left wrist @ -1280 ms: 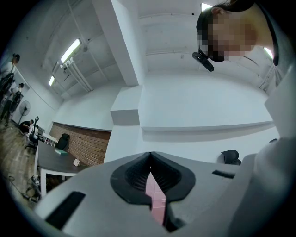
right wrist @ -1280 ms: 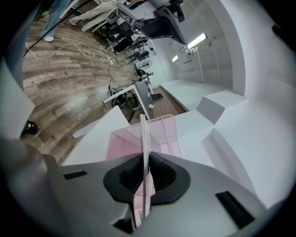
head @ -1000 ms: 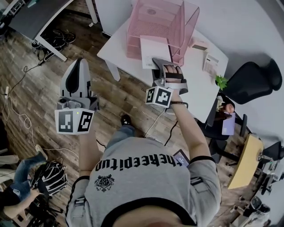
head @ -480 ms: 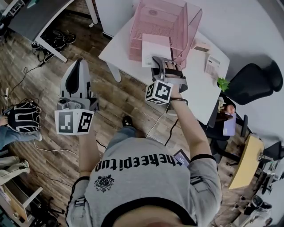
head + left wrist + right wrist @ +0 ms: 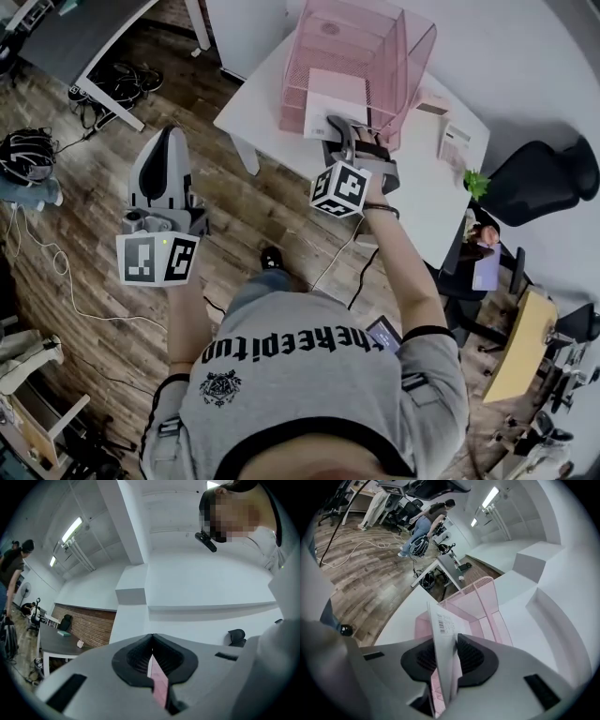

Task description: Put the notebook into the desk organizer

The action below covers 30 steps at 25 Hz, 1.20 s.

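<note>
A white notebook (image 5: 336, 98) stands on edge at the open front of the pink mesh desk organizer (image 5: 375, 37), which sits on the white table (image 5: 262, 103). My right gripper (image 5: 349, 131) is right behind it. In the right gripper view the notebook (image 5: 443, 634) leans between the black pads (image 5: 476, 656), with the organizer (image 5: 480, 602) just beyond. The jaws of my right gripper (image 5: 447, 644) have just been opening, and a gap shows beside the notebook. My left gripper (image 5: 167, 131) hangs over the floor left of the table, shut and empty; in its own view the left gripper (image 5: 152, 641) points at a white wall.
To the right of the organizer lie small white boxes (image 5: 457, 141) and a little green plant (image 5: 476, 183). A black chair (image 5: 539, 169) stands off the table's right side. A grey desk (image 5: 75, 33) with cables under it is at far left, and a person (image 5: 28, 164) walks there.
My right gripper has pushed the notebook forward, deeper into the organizer's front, and its jaws have loosened. The left gripper has barely moved. The person at the left has moved across the floor.
</note>
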{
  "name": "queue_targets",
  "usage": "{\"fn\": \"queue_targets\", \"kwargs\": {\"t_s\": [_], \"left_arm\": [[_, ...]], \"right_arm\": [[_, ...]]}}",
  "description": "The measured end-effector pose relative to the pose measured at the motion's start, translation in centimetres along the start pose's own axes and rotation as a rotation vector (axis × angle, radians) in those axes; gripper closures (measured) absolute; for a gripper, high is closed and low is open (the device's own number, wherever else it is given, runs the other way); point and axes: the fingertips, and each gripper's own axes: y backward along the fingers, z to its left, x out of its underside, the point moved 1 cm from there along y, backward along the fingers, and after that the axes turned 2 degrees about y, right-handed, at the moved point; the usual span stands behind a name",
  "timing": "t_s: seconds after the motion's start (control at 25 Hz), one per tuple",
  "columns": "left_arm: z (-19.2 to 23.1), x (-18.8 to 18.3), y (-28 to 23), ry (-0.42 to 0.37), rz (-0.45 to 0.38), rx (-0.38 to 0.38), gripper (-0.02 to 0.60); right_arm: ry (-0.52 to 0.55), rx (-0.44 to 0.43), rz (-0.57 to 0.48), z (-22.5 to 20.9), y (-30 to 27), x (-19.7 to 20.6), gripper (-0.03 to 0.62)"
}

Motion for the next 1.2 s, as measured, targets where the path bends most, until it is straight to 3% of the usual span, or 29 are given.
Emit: {"fn": "queue_targets", "kwargs": {"t_s": [0.52,0.8,1.2], "left_arm": [[1.8,0.2,-1.1,-0.001,0.004,0.000,0.577],[2.4,0.4,-0.9,-0.007,0.010,-0.007,0.577],[3.1,0.5,-1.0,-0.005,0.014,-0.007,0.577]], "right_arm": [[-0.042,0.141,0.049,-2.9,-2.0,-0.5,0.545],[-0.085,0.159,0.082,-3.2,-3.4,0.0,0.543],[-0.365,0.065,0.032,-3.0,-3.9,-0.4,0.536]]}}
